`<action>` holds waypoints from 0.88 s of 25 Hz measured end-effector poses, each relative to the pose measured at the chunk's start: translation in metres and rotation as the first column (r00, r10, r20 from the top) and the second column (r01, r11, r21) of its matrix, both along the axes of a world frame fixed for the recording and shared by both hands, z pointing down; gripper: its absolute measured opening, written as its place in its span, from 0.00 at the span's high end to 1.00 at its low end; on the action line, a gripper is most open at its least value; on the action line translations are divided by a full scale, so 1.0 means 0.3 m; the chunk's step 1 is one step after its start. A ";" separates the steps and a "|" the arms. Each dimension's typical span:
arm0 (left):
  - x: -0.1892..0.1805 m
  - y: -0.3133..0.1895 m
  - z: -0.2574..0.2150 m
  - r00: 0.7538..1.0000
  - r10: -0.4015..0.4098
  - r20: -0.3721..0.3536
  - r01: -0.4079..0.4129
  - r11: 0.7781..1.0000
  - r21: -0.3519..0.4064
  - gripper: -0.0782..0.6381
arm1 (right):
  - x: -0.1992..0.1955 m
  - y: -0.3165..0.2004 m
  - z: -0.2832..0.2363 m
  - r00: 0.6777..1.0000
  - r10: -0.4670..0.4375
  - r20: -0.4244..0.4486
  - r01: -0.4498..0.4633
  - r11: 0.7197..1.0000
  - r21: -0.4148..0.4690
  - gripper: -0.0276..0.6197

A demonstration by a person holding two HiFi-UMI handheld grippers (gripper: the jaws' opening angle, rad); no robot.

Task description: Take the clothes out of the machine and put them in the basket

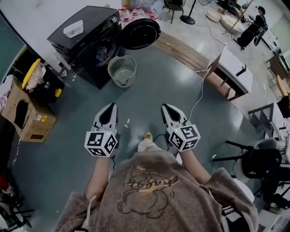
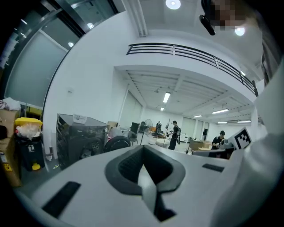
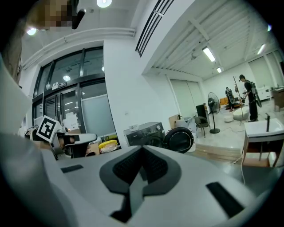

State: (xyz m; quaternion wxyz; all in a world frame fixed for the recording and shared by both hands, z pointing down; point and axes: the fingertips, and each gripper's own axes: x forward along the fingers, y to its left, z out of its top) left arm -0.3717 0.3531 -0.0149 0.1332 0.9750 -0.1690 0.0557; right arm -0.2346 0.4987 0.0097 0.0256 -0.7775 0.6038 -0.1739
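A black front-loading washing machine stood with its round door open and a pale mesh basket just beside it to receive clothes; none showed. Well short of the machine, the left gripper and right gripper aimed at it, fingers pressed together, empty.

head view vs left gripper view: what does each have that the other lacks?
Head view only: the basket in full, on the floor by the black machine, and the person's sweatshirt. Left gripper view only: ceiling lights and the long wall vent. Both: the machine with its door open, the yellow-lidded bin, and the left gripper, tongs shut and empty.
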 end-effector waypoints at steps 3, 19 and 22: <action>0.126 -0.072 -0.012 1.000 -0.017 -0.003 0.017 1.000 0.006 0.88 | 0.132 -0.069 -0.007 1.000 -0.012 -0.002 0.012 1.000 0.001 0.96; 0.496 -0.342 -0.014 0.997 -0.079 -0.012 0.079 0.996 0.041 0.88 | 0.504 -0.325 0.027 0.997 -0.074 0.013 0.074 0.997 0.025 0.96; 0.572 -0.418 0.007 0.997 -0.073 -0.019 0.074 0.996 0.045 0.88 | 0.567 -0.392 0.049 0.997 -0.076 0.010 0.075 0.997 0.025 0.96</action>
